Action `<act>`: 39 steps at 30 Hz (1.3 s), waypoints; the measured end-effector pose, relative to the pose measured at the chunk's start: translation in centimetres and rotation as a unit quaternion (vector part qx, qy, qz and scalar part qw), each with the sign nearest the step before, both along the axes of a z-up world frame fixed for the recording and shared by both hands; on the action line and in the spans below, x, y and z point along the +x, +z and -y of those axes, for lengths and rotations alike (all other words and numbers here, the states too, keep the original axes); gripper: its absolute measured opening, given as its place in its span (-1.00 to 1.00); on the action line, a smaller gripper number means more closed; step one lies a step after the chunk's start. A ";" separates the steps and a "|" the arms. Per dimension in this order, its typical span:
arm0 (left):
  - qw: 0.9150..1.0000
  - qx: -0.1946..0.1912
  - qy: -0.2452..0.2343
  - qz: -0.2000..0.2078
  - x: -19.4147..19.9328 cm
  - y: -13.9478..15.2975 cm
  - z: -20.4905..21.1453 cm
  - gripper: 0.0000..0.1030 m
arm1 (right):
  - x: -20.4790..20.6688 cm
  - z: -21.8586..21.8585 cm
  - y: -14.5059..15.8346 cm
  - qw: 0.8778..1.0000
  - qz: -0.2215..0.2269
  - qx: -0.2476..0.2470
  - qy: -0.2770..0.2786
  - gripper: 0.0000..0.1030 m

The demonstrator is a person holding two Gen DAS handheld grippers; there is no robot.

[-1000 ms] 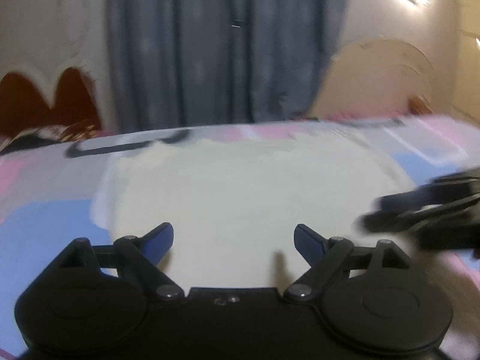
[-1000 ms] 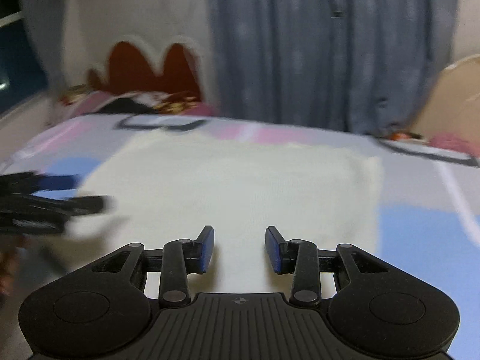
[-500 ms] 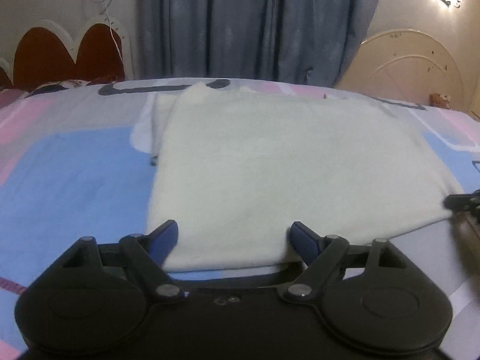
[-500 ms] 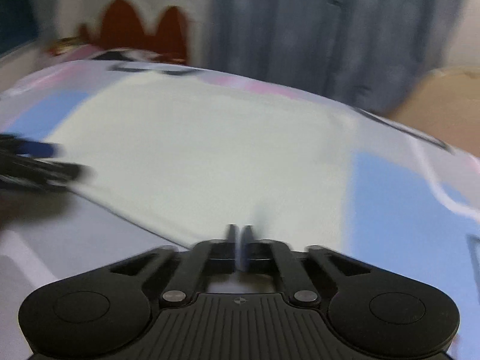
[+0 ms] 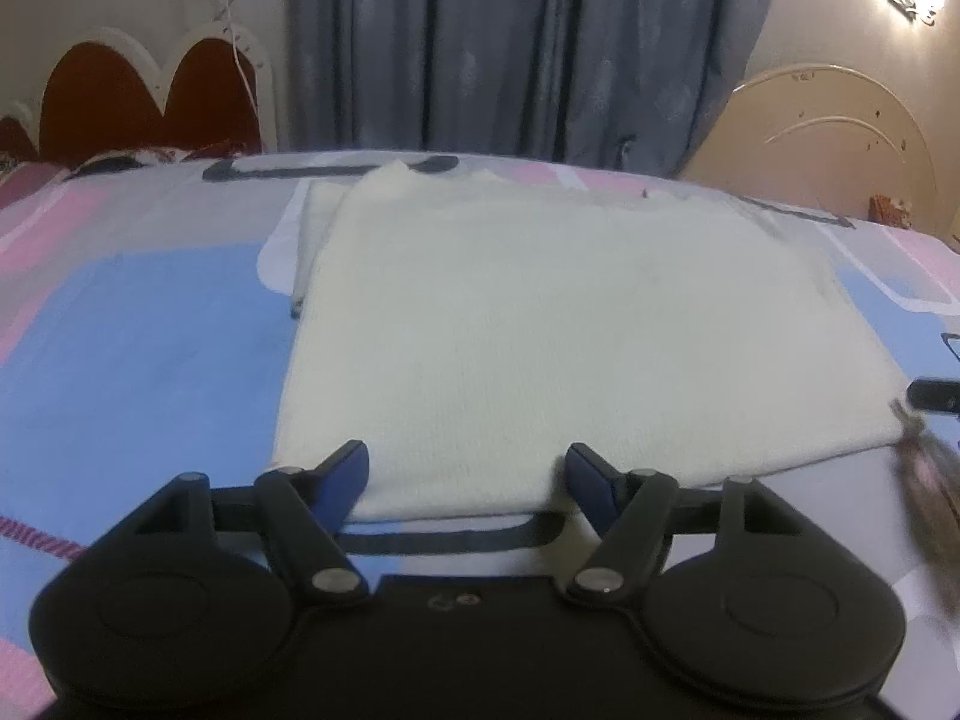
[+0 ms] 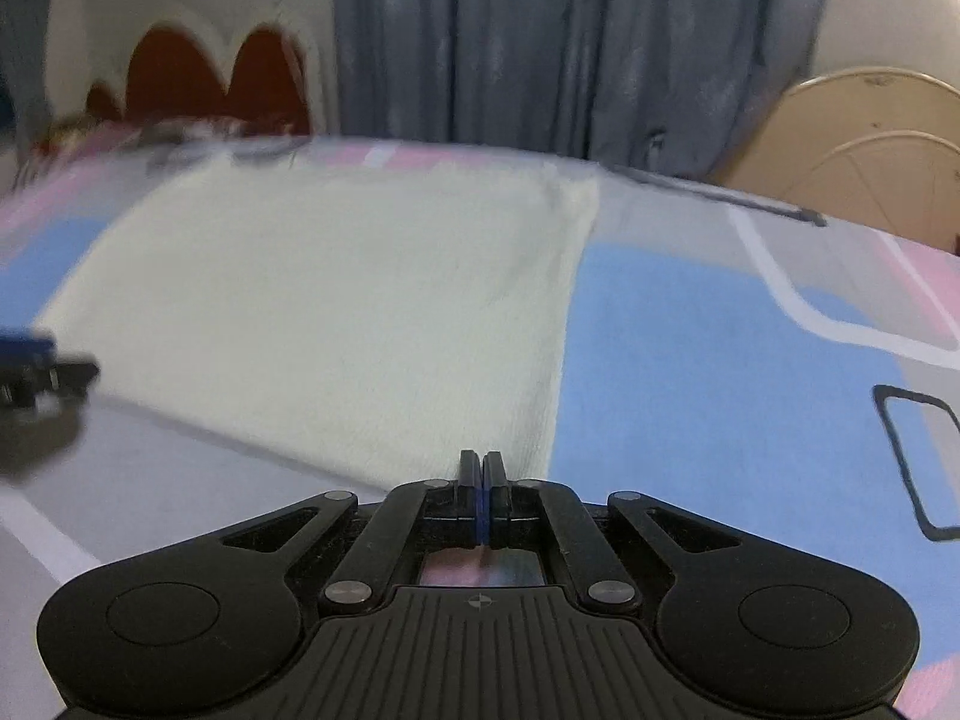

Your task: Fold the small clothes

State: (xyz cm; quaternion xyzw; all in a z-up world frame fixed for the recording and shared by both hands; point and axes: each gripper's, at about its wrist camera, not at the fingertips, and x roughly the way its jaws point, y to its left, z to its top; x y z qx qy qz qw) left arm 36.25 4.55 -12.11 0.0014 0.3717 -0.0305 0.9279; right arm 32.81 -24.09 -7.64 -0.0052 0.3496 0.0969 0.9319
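Observation:
A cream-white folded garment (image 5: 552,324) lies flat on the bed, filling the middle of the left wrist view; it also shows in the right wrist view (image 6: 336,312). My left gripper (image 5: 468,468) is open, its blue-padded fingers spread over the garment's near edge, with nothing between them. My right gripper (image 6: 483,468) is shut at the garment's near right corner; I cannot tell whether any cloth is pinched. The right gripper's tip shows at the far right of the left wrist view (image 5: 933,396), and the left gripper shows blurred at the left edge of the right wrist view (image 6: 42,372).
The bed sheet (image 5: 150,330) has blue, pink and grey blocks with dark outlines. A red scalloped headboard (image 5: 144,102) stands at the back left, grey-blue curtains (image 5: 528,48) behind, a cream headboard (image 5: 822,138) at the back right.
My right gripper has closed from open to shut and moved to the garment's near right corner. My left gripper has drawn back to the near edge and stays open.

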 end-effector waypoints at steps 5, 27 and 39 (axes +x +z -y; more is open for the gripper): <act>1.000 0.005 -0.001 -0.007 0.1 -0.1 0.0 0.42 | 1.4 -0.2 -1.7 0.999 -0.041 -0.016 0.001 -1.00; 0.952 -0.274 0.137 -0.012 -4.0 -0.8 -6.3 -0.04 | -1.8 0.0 1.3 0.998 -0.009 0.053 0.017 -1.00; 0.897 -0.386 0.208 0.050 0.8 -2.9 -8.1 -0.10 | 6.4 -6.7 1.5 0.989 0.005 0.138 0.050 -1.00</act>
